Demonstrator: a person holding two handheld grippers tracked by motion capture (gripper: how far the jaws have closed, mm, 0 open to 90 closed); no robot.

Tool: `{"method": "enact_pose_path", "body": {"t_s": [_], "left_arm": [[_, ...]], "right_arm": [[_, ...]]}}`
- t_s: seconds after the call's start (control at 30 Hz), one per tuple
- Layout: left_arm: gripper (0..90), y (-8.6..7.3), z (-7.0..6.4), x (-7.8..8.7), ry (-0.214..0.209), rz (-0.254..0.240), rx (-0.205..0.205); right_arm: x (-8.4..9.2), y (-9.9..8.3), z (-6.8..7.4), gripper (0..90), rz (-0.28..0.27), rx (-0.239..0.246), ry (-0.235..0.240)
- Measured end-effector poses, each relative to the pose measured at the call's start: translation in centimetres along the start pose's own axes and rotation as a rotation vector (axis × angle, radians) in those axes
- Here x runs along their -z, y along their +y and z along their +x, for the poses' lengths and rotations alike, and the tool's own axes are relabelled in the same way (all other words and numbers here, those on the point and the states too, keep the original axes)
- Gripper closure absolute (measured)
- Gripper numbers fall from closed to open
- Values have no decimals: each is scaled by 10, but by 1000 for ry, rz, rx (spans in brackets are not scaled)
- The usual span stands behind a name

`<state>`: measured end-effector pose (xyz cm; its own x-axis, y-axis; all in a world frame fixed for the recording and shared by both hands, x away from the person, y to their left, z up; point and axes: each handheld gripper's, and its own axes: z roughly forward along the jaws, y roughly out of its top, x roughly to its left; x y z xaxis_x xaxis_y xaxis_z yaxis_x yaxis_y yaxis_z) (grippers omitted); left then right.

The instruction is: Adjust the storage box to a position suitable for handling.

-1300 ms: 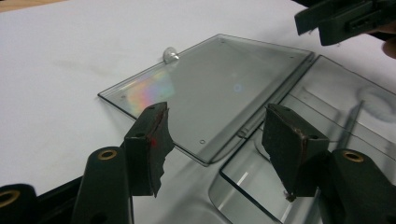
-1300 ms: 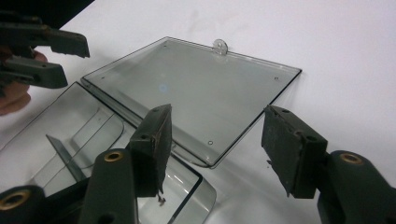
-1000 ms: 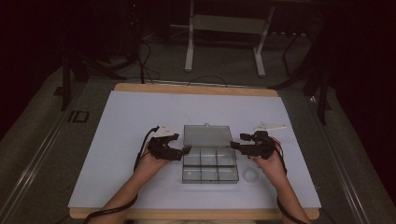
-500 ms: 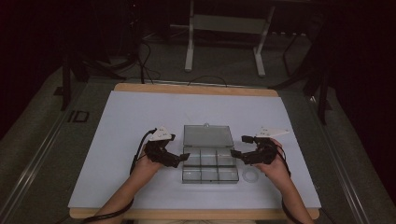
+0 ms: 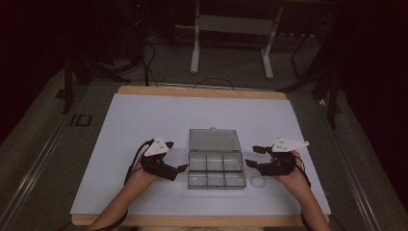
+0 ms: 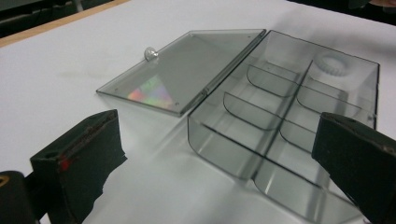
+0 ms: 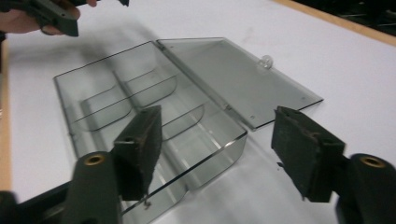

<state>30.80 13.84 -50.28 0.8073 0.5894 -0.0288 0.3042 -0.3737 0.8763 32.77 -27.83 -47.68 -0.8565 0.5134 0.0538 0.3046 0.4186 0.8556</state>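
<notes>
A clear plastic compartment box (image 5: 214, 169) lies mid-table, its lid (image 5: 214, 139) swung flat open behind it. All its compartments (image 6: 275, 112) look empty. My left gripper (image 5: 179, 169) sits just left of the box, its jaws wide open, having opened wider within the last second, with nothing between them (image 6: 215, 163). My right gripper (image 5: 252, 156) is at the box's right end. Its jaws have just been closing but still stand apart (image 7: 219, 149). The box's near end wall (image 7: 219, 151) shows between them, with neither pad pressing on it.
A small whitish ring (image 5: 258, 182) lies on the white sheet beside the box's right front corner and appears through the box wall (image 6: 334, 65). The lid carries a small knob (image 7: 265, 60). The wooden table edge (image 5: 192, 221) runs along the front. A dark floor with stands and cables surrounds the table.
Both hands have drawn back from the box toward the near edge of the table. The box and its lid have not moved.
</notes>
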Motion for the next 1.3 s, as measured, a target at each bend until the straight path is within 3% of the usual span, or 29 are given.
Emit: {"method": "enact_pose_path", "body": {"t_s": [0.37,0.5,0.6,0.73,1.3], "left_arm": [[21,-20,-4,14,22,40,-23],[21,-26,-6,17,7,34,-27],[21,-30,-7,19,0,34,-23],[21,-36,-11,18,-11,43,-31],[21,-51,-12,20,2,15,-3]], "right_arm": [[14,-15,4,532,47,11,49],[16,-23,3,584,72,9,38],[19,-32,1,612,104,-19,7],[19,-40,-1,655,132,-37,2],[6,-65,-5,707,229,-2,-73]]}}
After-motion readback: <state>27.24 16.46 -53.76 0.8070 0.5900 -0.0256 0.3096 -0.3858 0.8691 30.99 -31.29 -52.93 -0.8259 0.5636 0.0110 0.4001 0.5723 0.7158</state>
